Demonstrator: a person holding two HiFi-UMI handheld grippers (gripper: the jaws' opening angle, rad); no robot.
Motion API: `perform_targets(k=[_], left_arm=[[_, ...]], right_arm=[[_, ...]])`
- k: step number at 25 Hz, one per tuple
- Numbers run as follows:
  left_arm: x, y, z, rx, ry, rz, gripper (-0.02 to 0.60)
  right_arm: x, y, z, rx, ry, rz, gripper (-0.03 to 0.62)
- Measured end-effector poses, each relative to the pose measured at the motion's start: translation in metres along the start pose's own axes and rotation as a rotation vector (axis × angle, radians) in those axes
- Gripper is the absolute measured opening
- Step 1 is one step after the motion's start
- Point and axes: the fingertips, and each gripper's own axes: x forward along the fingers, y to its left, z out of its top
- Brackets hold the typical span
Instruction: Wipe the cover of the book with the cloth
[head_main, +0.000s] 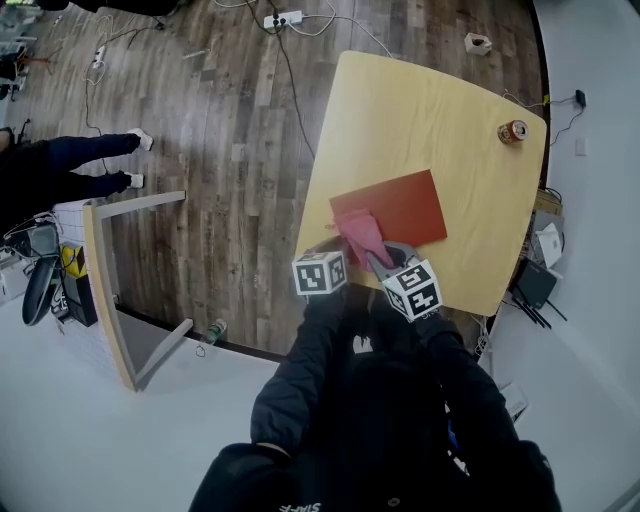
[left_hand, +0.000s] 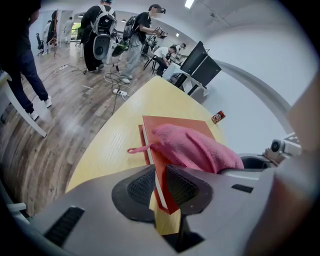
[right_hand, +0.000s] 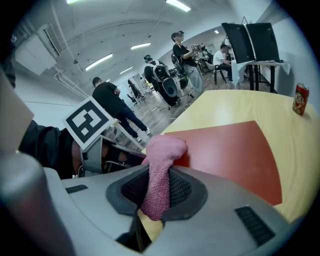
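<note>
- Left tongs (left_hand: 160, 186) clenched on the near corner of the red book (left_hand: 175, 126), thin edge between the pads: a grip that looks meant to pin the book so it will not slide under a wipe
- Right tongs (right_hand: 158, 189) clamped on a fold of the pink cloth (right_hand: 163, 150), the free bulk bunched just ahead of the jaws and resting on the cover at its near-left end, close beside the left tongs
- The two pairs of tongs sit side by side at the near edge of the counter (head_main: 420, 110), the right one angled out across the cover, which reads as the start of a stroke
- Ahead and to the right of the right tongs the cover lies bare and flat, giving open room for a sweep toward its far edge
- The book's left edge runs close to the counter's left rim, with wooden floor beyond, so a push that way has little margin
- A drink can (head_main: 512, 131) stands well apart at the far right corner, clear of any likely path
- People stand well beyond the counter, none near the work
</note>
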Motion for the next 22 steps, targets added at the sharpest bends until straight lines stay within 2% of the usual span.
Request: perform_targets(k=[8,22], left_arm=[[-0.001,-0.001,0.001,0.012,-0.002,-0.009,0.087],[-0.002,-0.002,0.003,0.013,0.002,0.003,0.088]], right_arm=[[0.026,0.007,-0.029,0.047,0.069,-0.008,0.083],[-0.010,-0.052,-0.034,0.087,0.042,-0.115,0.083]])
